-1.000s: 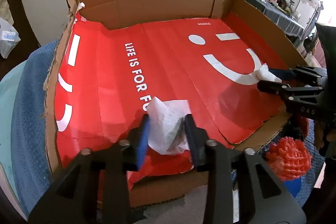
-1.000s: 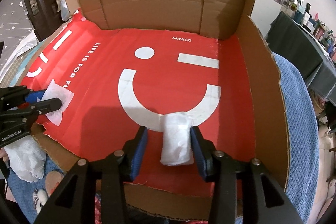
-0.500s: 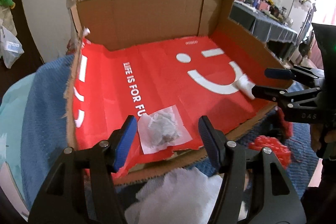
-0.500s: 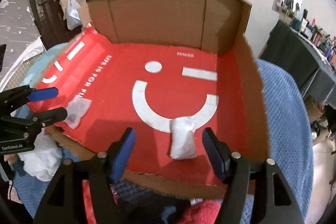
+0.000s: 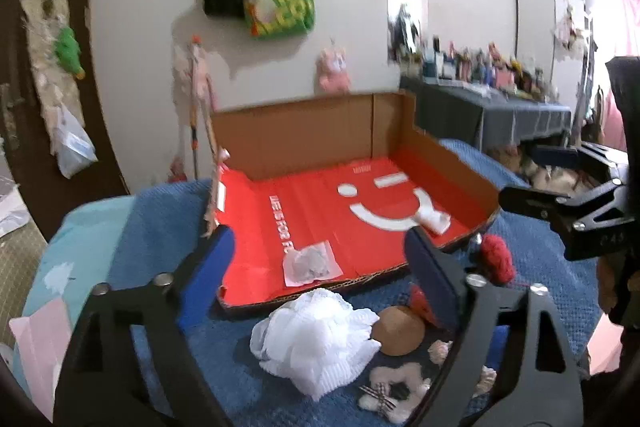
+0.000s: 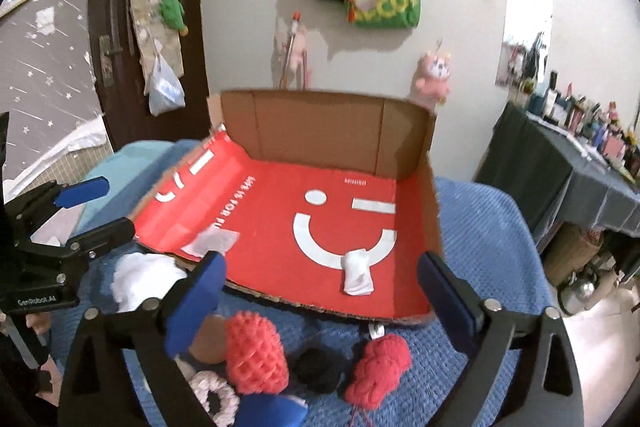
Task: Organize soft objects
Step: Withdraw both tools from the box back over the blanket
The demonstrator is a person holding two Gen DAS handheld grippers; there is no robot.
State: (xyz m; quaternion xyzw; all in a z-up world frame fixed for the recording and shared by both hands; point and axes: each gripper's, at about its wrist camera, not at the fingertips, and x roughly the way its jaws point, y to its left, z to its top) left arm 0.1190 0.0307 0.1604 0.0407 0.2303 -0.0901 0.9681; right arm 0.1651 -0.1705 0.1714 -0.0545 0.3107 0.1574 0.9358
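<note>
Two white bundles (image 6: 357,272) in box (image 6: 432,211), two claws opening, empty

Ahead of my two open grippers I count one cardboard tray (image 6: 430,187) with two white soft items in it: one flat packet (image 5: 310,263) and one rolled cloth (image 6: 357,273). Below my fingers lie one white mesh puff (image 5: 316,335), two red knitted pieces (image 6: 256,351) and one black ball (image 6: 316,369).

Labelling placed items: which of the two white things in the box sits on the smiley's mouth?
The rolled white cloth, at the right end of the white smile curve. The flat clear packet lies near the box's front-left edge, by the printed text.
</note>
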